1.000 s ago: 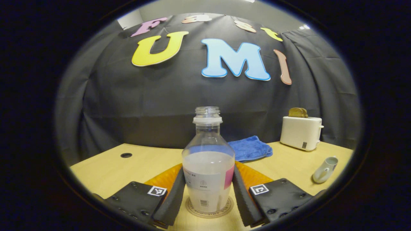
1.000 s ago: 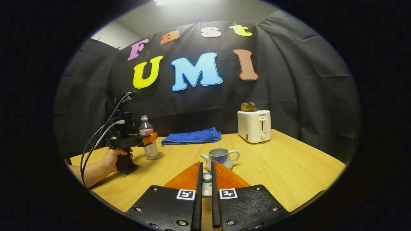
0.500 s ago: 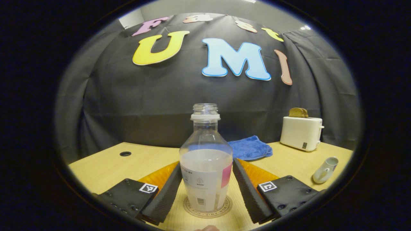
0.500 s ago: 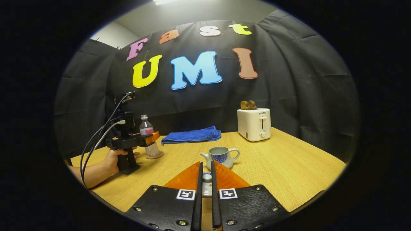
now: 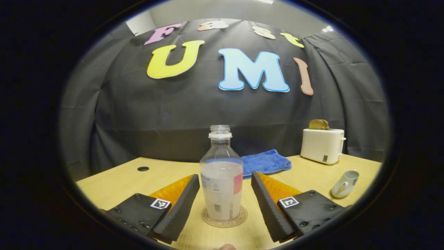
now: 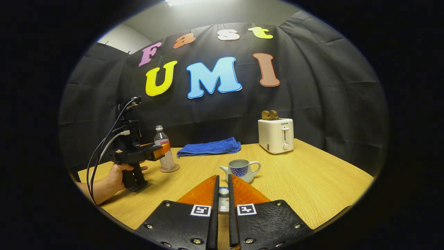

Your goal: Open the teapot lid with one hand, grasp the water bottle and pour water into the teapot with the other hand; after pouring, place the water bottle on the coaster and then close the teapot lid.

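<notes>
In the left gripper view, our left claw (image 5: 225, 192) stands open, its two fingers spread to either side of the water bottle (image 5: 222, 180) with a clear gap between each finger and the bottle's wall. The bottle stands upright and uncapped on the round coaster (image 5: 224, 218), partly filled with liquid, a label around its lower body. The coaster lies flat on the pale wooden worktop (image 5: 114, 182). Behind the bottle we see a folded blue towel (image 5: 265, 162), and to the right of that a white toaster (image 5: 322, 145) with slices of bread in its slots. The teapot (image 5: 344, 184) sits near the right edge of the worktop, well apart from the bottle.

In the right gripper view, our right claw (image 6: 222, 194) is closed on the teapot lid (image 6: 223, 199): both fingers press on its small knob, and the lid's white body shows in the narrow slit between them. Just beyond the fingertips the teapot (image 6: 241, 169) stands on the worktop (image 6: 312, 180) with its top open, spout to the left and handle to the right. Farther off at the left, a hand (image 6: 118, 175) holds the left claw (image 6: 163, 150) level beside the water bottle (image 6: 164, 152), which stands on its coaster (image 6: 170, 169). The towel (image 6: 210, 147) lies at the back of the worktop, and the toaster (image 6: 276, 134) stands to its right.
</notes>
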Tool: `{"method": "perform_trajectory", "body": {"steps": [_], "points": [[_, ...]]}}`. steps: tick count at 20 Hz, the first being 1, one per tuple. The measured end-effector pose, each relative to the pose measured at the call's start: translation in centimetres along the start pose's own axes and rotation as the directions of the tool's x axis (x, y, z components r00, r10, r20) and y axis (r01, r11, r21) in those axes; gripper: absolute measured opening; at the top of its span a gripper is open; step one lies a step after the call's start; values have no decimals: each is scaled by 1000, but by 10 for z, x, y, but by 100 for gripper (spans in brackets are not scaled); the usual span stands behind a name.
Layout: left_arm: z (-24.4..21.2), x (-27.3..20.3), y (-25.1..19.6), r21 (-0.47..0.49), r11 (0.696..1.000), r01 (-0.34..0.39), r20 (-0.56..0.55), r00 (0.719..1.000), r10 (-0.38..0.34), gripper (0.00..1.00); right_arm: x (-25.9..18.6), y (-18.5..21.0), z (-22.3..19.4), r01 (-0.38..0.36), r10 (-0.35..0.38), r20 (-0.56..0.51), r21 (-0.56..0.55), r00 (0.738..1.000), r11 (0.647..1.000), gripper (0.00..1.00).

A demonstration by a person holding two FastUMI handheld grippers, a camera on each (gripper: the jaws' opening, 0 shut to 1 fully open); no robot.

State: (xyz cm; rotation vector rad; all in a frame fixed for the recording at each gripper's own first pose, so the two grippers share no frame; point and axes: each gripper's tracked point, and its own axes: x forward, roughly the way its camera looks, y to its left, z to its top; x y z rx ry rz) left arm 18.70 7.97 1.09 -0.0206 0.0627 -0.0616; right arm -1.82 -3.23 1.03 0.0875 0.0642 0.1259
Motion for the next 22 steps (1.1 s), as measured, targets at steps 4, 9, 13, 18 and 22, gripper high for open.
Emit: {"method": "perform_trajectory", "body": {"steps": [4,9,13,18,22], "points": [[16,-57,-3,-9,1000,-13,27,1000,13,100,16,-5,22,2,0,60,-30,998,1000,13],[43,-116,-17,6,1000,-2,77,997,2,100,82,-19,45,33,-25,131,-56,991,998,13],[24,-137,-25,9,1000,-14,75,997,13,100,137,-28,32,49,-39,103,-100,994,994,13],[13,-141,-23,-47,999,-3,50,999,5,100,164,-42,17,85,-79,64,-93,995,992,13],[8,-139,-25,-50,999,-3,37,999,5,100,171,-38,12,77,-72,51,-100,996,992,13]]}}
